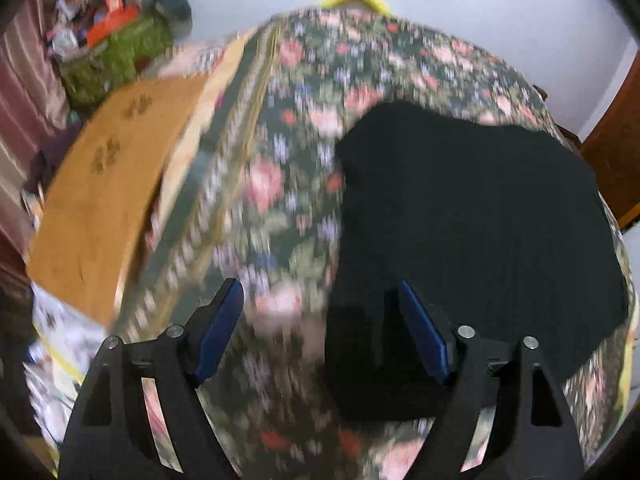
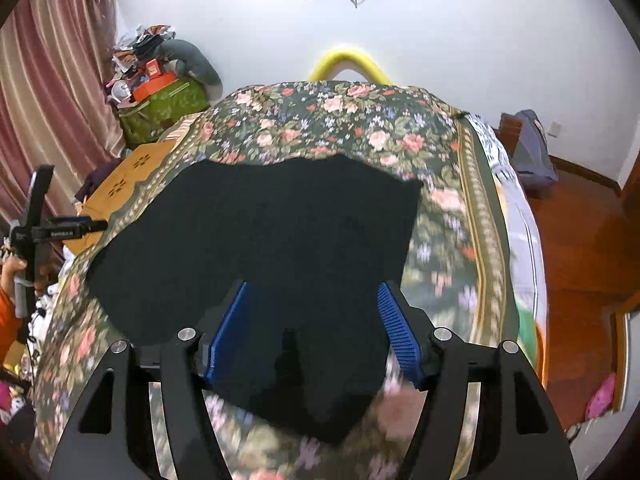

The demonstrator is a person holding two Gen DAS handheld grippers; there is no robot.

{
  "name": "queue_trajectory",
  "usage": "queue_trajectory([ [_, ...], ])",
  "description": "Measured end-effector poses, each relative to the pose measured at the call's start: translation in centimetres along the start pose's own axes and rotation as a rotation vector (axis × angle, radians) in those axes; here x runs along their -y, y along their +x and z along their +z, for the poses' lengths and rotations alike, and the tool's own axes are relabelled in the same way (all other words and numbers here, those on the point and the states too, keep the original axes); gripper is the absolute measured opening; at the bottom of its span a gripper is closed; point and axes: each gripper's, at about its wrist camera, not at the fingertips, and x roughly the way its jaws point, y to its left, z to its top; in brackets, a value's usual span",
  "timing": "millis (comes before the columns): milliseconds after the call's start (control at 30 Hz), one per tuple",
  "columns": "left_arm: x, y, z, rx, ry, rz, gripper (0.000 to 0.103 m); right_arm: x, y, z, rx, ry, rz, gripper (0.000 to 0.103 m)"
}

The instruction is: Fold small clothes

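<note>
Writing is seen only as an unreadable white label on the black device [image 2: 60,233] at the bed's left edge. A green bag [image 2: 164,108] heaped with clutter stands beyond that edge. The black garment [image 2: 260,240] is spread on the floral bedspread [image 2: 320,120]. Both the left gripper [image 1: 320,328] and the right gripper [image 2: 314,328] are held with jaws apart.

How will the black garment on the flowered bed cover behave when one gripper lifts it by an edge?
The black garment lies flat with a wavy far edge, so it is probably thin and floppy and would drape rather than hold its shape. It looks light. The flowered bed cover is soft cloth too, so the open right gripper may pinch both.
</note>
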Motion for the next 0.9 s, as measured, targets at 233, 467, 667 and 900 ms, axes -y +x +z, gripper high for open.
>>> queue_trajectory([
  [233, 0.3, 1.7, -3.5, -0.104, -0.082, -0.249, 0.053, -0.9, -0.8, -3.8, -0.034, 0.036, 0.009, 0.065],
  [467, 4.7, -0.6, -5.1, -0.081, 0.068, -0.171, 0.011, -2.1, -1.5, -6.2, -0.049, 0.05, 0.027, 0.065],
  [667, 9.1, -5.5, -10.3, -0.065, 0.227, -0.188, 0.01, -3.2, -2.7, -7.4, -0.032, 0.05, 0.053, 0.065],
  [900, 16.7, -9.0, -15.1, -0.09, 0.25, -0.233, 0.01, -4.5, -4.6, -9.1, -0.006, 0.05, 0.077, 0.065],
])
